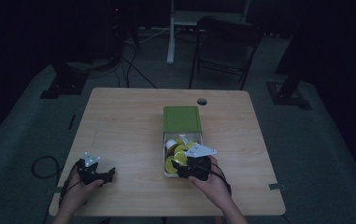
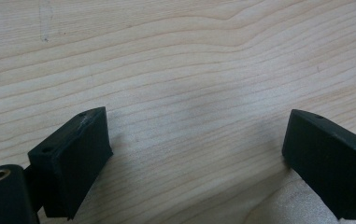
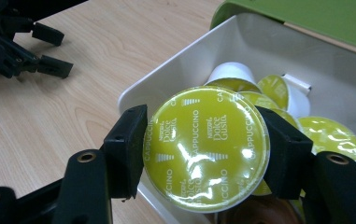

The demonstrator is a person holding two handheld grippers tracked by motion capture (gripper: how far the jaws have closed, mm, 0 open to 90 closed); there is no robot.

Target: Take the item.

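While the left gripper (image 1: pixel 102 176) rests near the tabletop's (image 1: pixel 124 126) front left corner with its jaws spread wide over bare wood, the right gripper (image 3: pixel 203 149) is clamped on a yellow-green capsule (image 3: pixel 207 147) at the white box's (image 3: pixel 166 79) near rim. More capsules (image 3: pixel 337 137) crowd the box, apparently loosely piled. Its green lid (image 1: pixel 181 119) lies just beyond. Open wood stretches between the grippers.

dim high view; gripper views brighter, glare on foil
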